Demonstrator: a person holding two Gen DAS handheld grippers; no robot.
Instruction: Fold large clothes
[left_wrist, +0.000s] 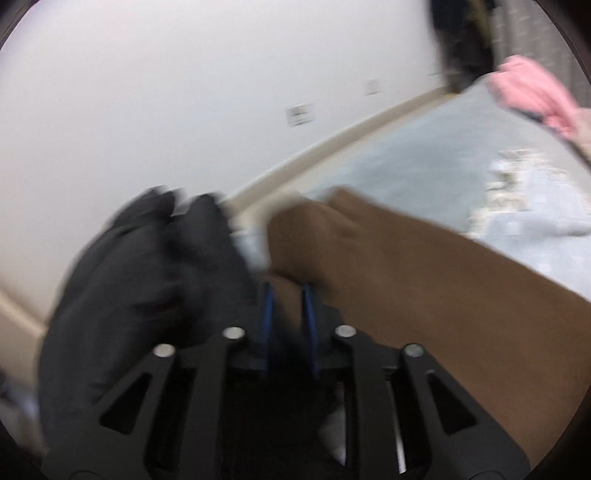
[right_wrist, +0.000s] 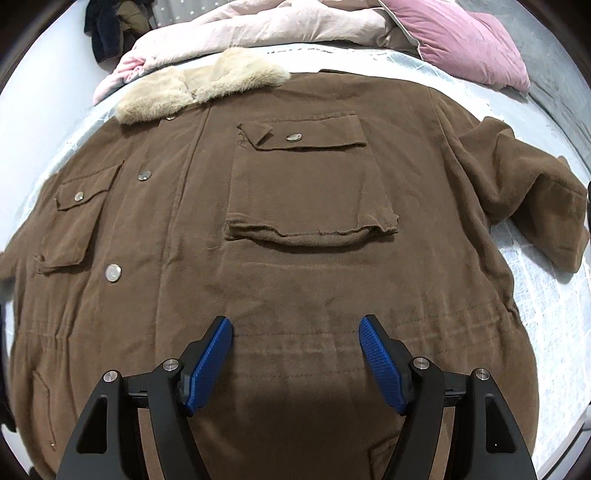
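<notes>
Nearest, the right gripper (right_wrist: 295, 363) hovers with its blue pads wide apart and nothing between them, over the lower front of the brown coat (right_wrist: 280, 258). The coat lies spread front-up on the bed (right_wrist: 546, 317), both sleeves out to the sides, fur collar (right_wrist: 199, 88) at the far end beside the pink duvet (right_wrist: 258, 33). In the blurred left view, the left gripper (left_wrist: 290, 295) has its jaws nearly together, apparently pinching brown cloth at the coat's edge, next to something black (left_wrist: 147, 280). I judge 0 folds finished: the first sleeve fold is only beginning.
</notes>
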